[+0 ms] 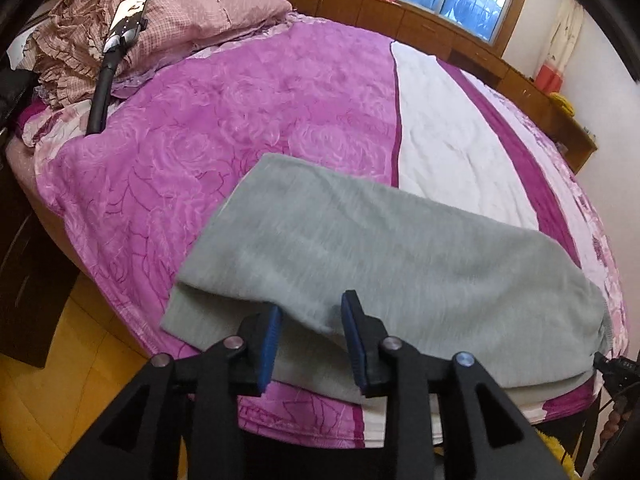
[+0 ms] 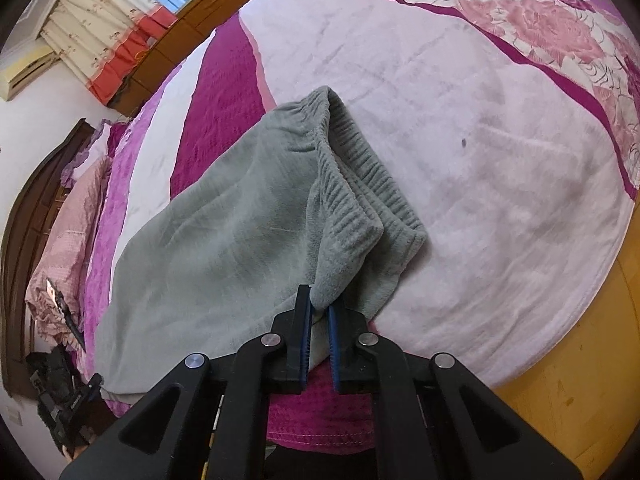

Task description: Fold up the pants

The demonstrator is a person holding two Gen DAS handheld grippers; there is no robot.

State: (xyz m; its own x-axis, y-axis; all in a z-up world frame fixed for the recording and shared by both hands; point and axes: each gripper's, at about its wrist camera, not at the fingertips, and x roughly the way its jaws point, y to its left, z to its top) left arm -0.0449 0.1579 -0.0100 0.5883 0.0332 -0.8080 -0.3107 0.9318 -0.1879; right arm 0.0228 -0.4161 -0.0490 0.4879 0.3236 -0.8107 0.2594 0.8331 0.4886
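Grey pants [image 1: 380, 248] lie folded over near the front edge of the bed, on a purple and white blanket [image 1: 240, 120]. My left gripper [image 1: 312, 306] hangs over their near edge with its jaws apart; grey cloth lies between the blue pads [image 1: 269, 340], which do not press on it. In the right wrist view the pants [image 2: 224, 232] stretch away to the left, their elastic waistband [image 2: 360, 168] doubled up on the right. My right gripper [image 2: 319, 300] is shut on a corner of the cloth at the waistband end, pinching it between its blue pads.
Pink pillows [image 1: 180, 16] are piled at the head of the bed, with a black-handled tool [image 1: 108, 64] lying on them. Wooden cabinets [image 1: 440, 24] run under the window. Yellow wooden floor [image 2: 560, 400] borders the bed's front edge.
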